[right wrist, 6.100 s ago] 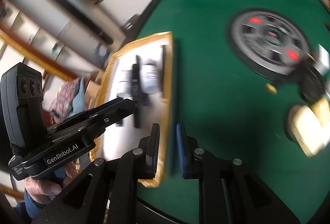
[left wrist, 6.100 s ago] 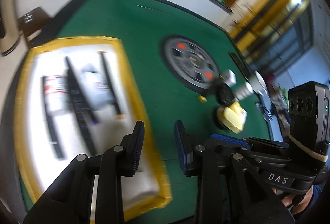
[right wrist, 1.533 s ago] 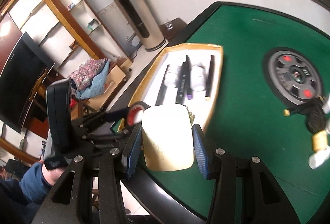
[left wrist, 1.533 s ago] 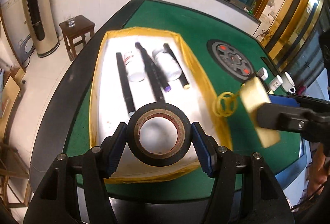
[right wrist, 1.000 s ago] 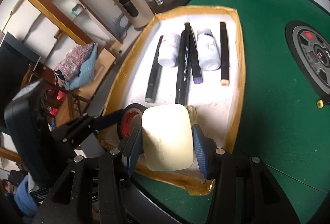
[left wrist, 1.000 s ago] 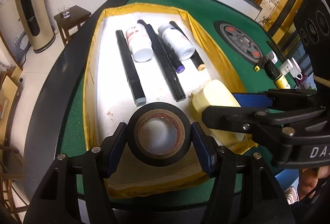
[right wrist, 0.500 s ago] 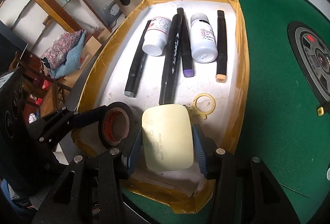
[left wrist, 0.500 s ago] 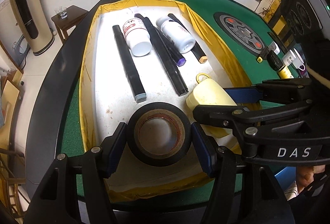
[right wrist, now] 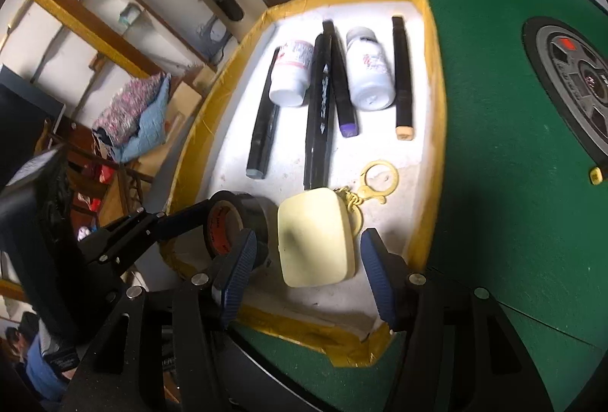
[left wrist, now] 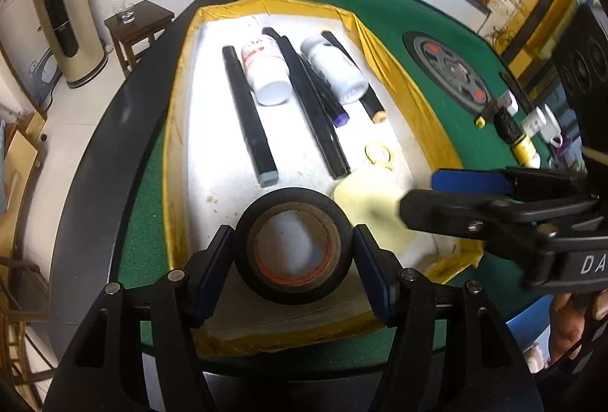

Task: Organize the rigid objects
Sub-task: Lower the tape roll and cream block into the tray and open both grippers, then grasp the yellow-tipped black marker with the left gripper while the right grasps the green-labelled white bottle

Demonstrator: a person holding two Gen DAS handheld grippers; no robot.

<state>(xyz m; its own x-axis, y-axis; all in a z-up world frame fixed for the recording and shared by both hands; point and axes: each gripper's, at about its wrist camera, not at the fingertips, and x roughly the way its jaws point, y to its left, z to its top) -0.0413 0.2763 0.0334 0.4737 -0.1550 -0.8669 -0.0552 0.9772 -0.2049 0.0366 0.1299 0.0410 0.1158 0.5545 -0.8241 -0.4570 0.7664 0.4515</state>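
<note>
Here we see the left gripper (left wrist: pixel 290 258) clamped on a black tape roll (left wrist: pixel 292 245), its blue pads pressed against the roll's two sides, holding it upright over the near end of the yellow-rimmed tray (left wrist: pixel 173 131). Just beside it, the right gripper (right wrist: pixel 306 265) has just been opening its jaws, and the pale yellow case (right wrist: pixel 315 237) now lies flat on the tray's white floor between the pads, with a clear gap on either side. Its yellow key ring (right wrist: pixel 378 180) lies beyond it toward the markers (right wrist: pixel 321 108) and the two white bottles (right wrist: pixel 370 78).
</note>
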